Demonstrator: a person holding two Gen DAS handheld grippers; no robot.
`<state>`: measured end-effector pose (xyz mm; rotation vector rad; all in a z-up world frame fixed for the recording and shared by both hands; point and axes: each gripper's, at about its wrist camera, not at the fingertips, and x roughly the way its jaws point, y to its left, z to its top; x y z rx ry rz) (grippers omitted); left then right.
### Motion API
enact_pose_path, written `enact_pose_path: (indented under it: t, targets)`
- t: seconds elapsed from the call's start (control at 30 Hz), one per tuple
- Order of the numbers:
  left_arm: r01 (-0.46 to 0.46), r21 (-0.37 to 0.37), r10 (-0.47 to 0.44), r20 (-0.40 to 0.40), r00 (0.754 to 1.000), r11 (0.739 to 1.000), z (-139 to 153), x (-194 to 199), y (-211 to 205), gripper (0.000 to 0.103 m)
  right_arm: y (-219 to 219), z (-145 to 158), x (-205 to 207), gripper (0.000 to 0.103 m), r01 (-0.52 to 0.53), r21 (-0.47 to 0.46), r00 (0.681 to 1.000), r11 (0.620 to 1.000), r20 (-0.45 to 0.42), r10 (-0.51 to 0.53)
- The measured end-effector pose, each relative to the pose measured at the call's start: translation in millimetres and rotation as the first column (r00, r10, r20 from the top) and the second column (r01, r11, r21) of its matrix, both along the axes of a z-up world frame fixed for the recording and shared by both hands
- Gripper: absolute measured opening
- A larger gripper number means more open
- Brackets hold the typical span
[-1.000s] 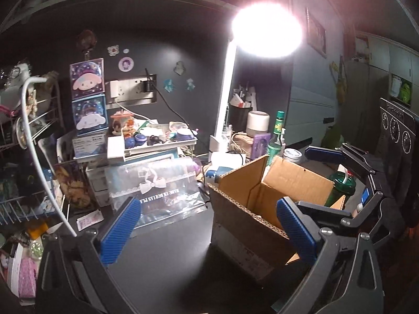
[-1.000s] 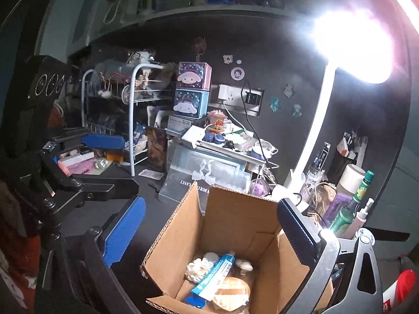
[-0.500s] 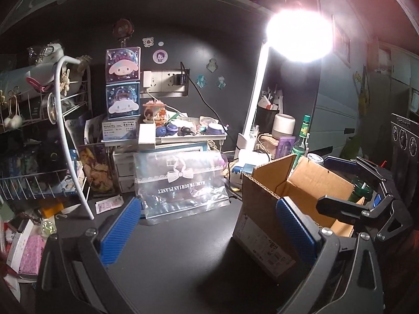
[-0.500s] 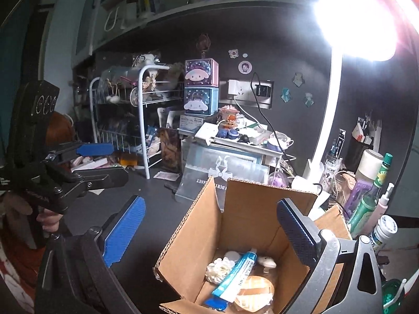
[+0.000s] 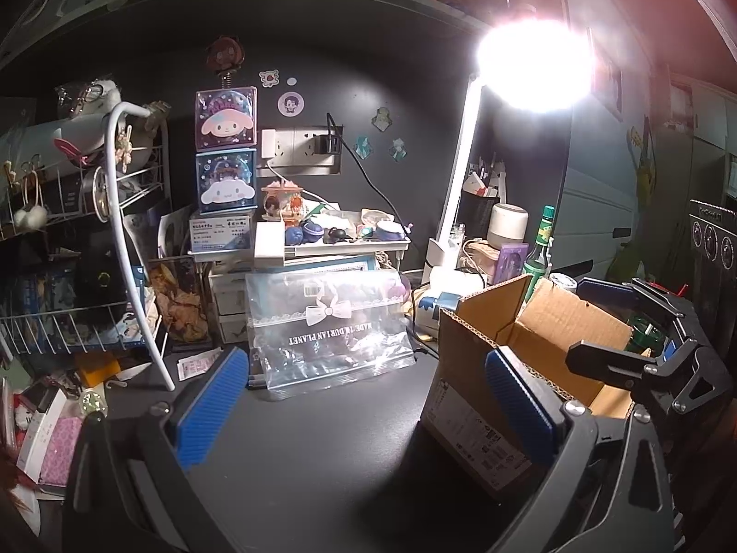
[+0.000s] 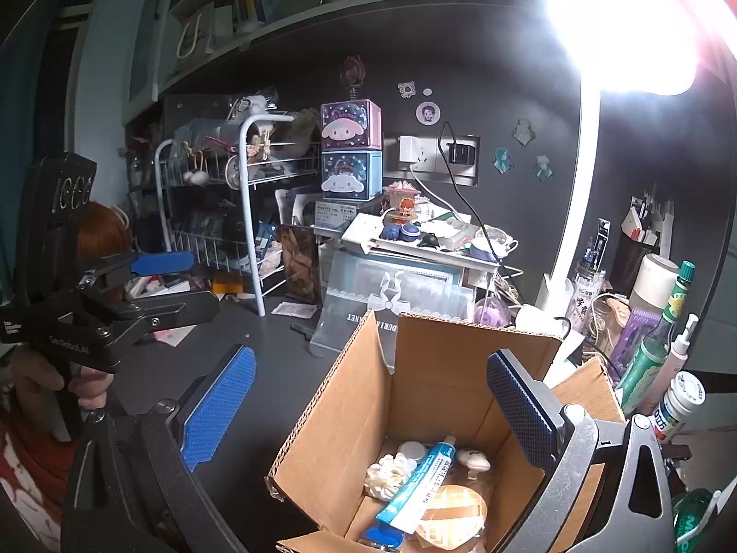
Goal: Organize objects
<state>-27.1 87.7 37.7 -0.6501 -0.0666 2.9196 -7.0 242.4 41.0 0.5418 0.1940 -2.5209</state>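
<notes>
Right below the right gripper (image 6: 371, 368): the brown box (image 6: 437, 368), open at the top, with a blue tube (image 6: 414, 479) and a white frilly thing (image 6: 389, 479) down inside. Jaws spread wide, pinching nothing, one side over the box, the other over the dark tabletop (image 6: 258, 391).

Over to the left, above bare tabletop: the left gripper (image 5: 364, 368), jaws also spread wide and empty. Straight ahead of those jaws, near but not touching: a clear bag (image 5: 327, 336) with a white bow, leaning back on the small drawers behind it, long side running left to right. Looks like the next thing to tidy, though hard to be sure. Closer to the left gripper than to the right one. Box just beside the bag, off to its right.

Around: a white wire rack (image 5: 69, 313) on the left, full of small stuff; a bright lamp (image 5: 456, 175) behind the box; a green bottle (image 5: 539, 253) past the far flap. Nothing lying between the left jaws and the bag. Tall box flap on the side nearest the bag, maybe in the way of a drop from the left.
</notes>
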Motion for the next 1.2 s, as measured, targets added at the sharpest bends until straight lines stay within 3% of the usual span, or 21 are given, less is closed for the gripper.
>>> enact_pose_path:
  t: [1.2]
  targets:
    - [-0.009,-0.010,0.009,-0.010,1.000,1.000,-3.3,-0.1,-4.4,0.103,-5.5,-1.3,1.9,0.101,0.031,-0.020,0.999,0.999,0.020,-0.031]
